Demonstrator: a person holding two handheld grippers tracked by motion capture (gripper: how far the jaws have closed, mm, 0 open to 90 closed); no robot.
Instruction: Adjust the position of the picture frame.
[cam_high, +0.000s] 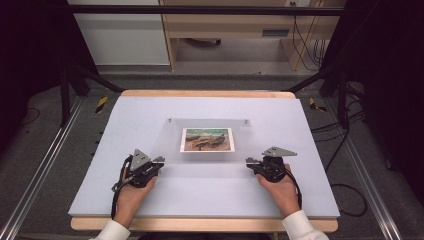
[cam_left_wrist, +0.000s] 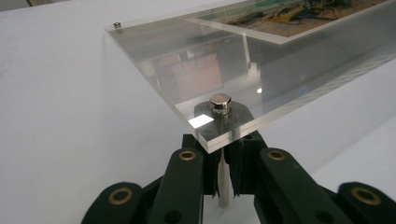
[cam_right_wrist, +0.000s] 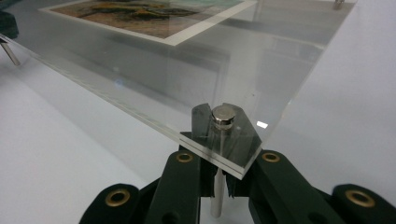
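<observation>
Bright, even overhead light on the table, dark blurred surroundings, small glare spots on acrylic.

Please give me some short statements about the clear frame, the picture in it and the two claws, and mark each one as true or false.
1. The left claw is shut on a metal post under a corner of the clear frame. True.
2. The right claw hangs open above the table, away from the frame. False: it is shut on a corner post too.
3. The picture in the frame shows its printed side upward. True.
4. The frame stands upright on its edge. False: it lies about flat over the white table.
5. A round metal cap sits on the frame's corner above the right claw. True.
</observation>
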